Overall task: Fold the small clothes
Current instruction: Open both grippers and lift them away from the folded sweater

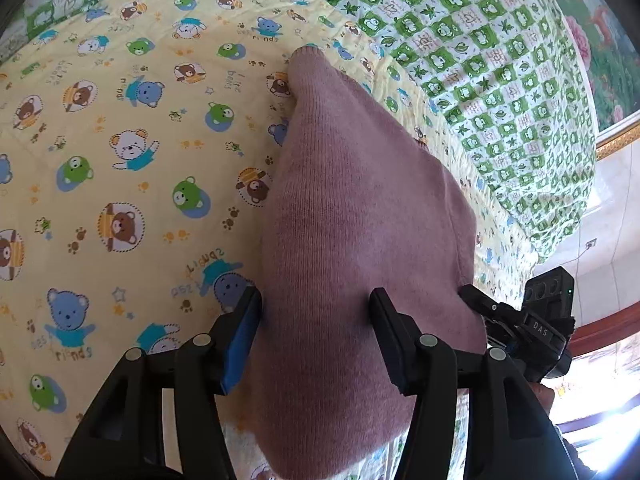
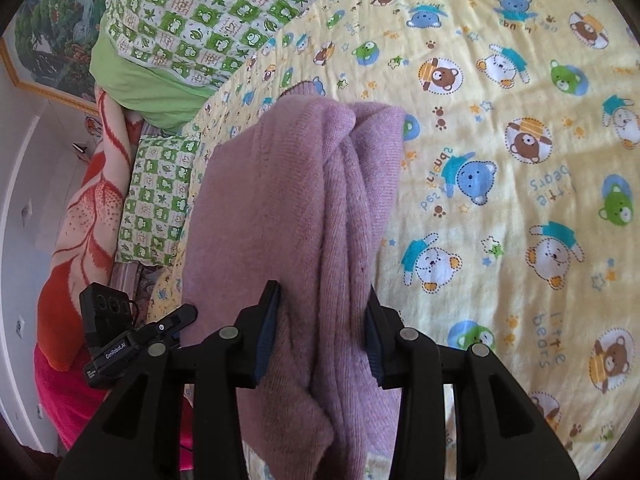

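A pink knit sweater (image 1: 352, 216) lies stretched across the yellow bear-print sheet (image 1: 120, 168), running away from both cameras. My left gripper (image 1: 314, 334) stands open astride its near end. The flat knit passes between the fingers without being squeezed, and its right edge runs under the right finger (image 1: 390, 336). In the right wrist view the sweater (image 2: 288, 200) is bunched in thick folds. My right gripper (image 2: 320, 330) is shut on that bunch: the knit fills the gap, touches both blue pads (image 2: 266, 332) and bulges wider below them.
A green-and-white checked quilt (image 1: 480, 60) is heaped along the far side of the bed, with a matching pillow (image 2: 160, 200) and an orange-red blanket (image 2: 80, 220) beside it. The other gripper's body (image 1: 536, 320) shows at the right. A framed picture (image 2: 48, 40) hangs on the wall.
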Available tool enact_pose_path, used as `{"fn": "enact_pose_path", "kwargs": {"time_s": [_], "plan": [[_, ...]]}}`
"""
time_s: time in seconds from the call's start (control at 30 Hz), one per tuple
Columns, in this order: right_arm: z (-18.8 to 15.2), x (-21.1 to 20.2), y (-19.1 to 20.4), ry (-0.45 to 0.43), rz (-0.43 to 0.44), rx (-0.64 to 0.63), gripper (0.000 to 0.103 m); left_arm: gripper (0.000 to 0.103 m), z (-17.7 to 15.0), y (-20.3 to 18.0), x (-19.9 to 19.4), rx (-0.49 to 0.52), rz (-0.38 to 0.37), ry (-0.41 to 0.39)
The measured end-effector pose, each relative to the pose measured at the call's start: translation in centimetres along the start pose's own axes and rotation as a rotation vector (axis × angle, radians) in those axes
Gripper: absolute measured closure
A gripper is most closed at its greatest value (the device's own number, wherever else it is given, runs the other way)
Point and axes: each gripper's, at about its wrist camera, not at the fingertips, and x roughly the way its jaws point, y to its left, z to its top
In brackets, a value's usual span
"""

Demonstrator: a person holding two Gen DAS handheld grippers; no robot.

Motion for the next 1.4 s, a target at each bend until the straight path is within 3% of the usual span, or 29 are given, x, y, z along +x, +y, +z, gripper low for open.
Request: {"fn": "enact_pose_path", "kwargs": {"time_s": [0.67,0.83,1.0,1.2,1.4], "plan": [[-6.0,-4.5,3.2,-0.07,-0.104,-0.078,0.06,0.037,-4.5,0.0,-3.5,0.122,0.063,0.02],[-7.9,-4.3,4.9,-0.059,-0.156,-0.167,0.057,0.035,-5.5,-0.4,-3.8,0.176,0.088,0.03],[-9.4,-3.8,5.3,-0.047,-0.262,-0.233,0.057,0.035,-6.8,-0.2,-4.2,0.213,0.125,0.036],[-10.6,-4.8,5.2,-0.074,-0.27,-0.224,0.055,0.031,-8.0,0.3,-5.4,0.228,0.149,0.011],[-12.3,-5.7,5.6,-0.09,-0.27,-0.225,0.045,0.029,-8.9,0.8,-6.6,0.25,0.169,-0.013]]}}
